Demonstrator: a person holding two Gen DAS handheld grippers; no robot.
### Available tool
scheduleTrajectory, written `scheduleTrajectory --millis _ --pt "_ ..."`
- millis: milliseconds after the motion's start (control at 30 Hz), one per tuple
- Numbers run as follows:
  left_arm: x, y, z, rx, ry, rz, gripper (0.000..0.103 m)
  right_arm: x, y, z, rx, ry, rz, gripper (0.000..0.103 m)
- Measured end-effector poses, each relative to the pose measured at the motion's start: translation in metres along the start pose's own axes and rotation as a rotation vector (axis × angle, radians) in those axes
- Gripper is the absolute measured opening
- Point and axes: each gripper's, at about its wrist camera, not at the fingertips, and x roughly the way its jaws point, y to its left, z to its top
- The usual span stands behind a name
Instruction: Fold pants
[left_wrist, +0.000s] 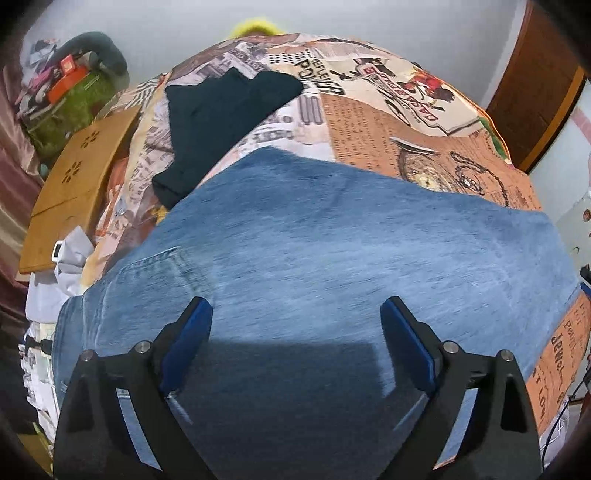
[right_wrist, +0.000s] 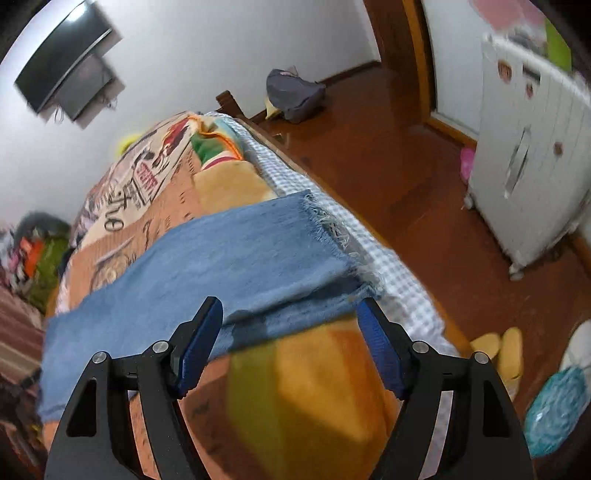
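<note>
The left gripper (left_wrist: 295, 314) hung over the waist end of the jeans (left_wrist: 332, 240), its jaws spread wide with nothing between them, the blue pads (left_wrist: 188, 343) above the denim and casting a dark shadow on it; whether they brushed the cloth could not be told. The right gripper (right_wrist: 290, 314) hovered at the near edge of the leg end, jaws equally wide and empty, one pad beside the frayed hem (right_wrist: 332, 229) and the other over the fold line of the denim.

The jeans lay flat across the printed bedspread (left_wrist: 388, 110), already doubled leg over leg by the look of the layered edge, with the frayed hems reaching the checked sheet (right_wrist: 376, 258) at the bed's side, close to the drop to the wooden floor (right_wrist: 424, 184). A dark garment (left_wrist: 221, 122) lay on the bedspread just beyond the waist, apart from the denim.

The likely trouble was a partial pinch: jaws closing on the top layer alone would pull the two legs apart when lifted and skew the fold. At the hem end, a loose grip could let the denim slide off the bed's edge. Uneven lifting between the two grippers would leave a crooked crease.
</note>
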Motion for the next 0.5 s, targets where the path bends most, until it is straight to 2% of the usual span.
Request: scheduleTrajectory --millis 67,133,200,233,300,500 --pt "0.003 -0.009 0.003 0.003 0.009 -0.006 0.095 0.012 -0.005 0.005 0.018 0.022 0.016 0.068" --pt "0.005 -0.016 0.005 0.008 0.018 -0.014 0.096 0.022 -0.010 0.007 0.037 0.060 0.047 0.055" --pt "0.005 -0.025 0.007 0.024 0.016 -0.009 0.096 0.025 -0.011 0.009 0.040 0.073 0.081 0.037" --pt "0.006 -0.030 0.007 0.033 0.014 -0.008 0.096 0.024 -0.009 0.010 0.026 0.067 0.082 0.032" --pt "0.007 -0.039 0.009 0.044 0.014 -0.014 0.096 0.022 -0.003 0.012 -0.021 0.055 0.053 0.009" --pt "0.011 -0.060 0.011 0.064 0.022 -0.040 0.097 0.016 0.006 0.015 -0.143 0.009 -0.036 0.005"
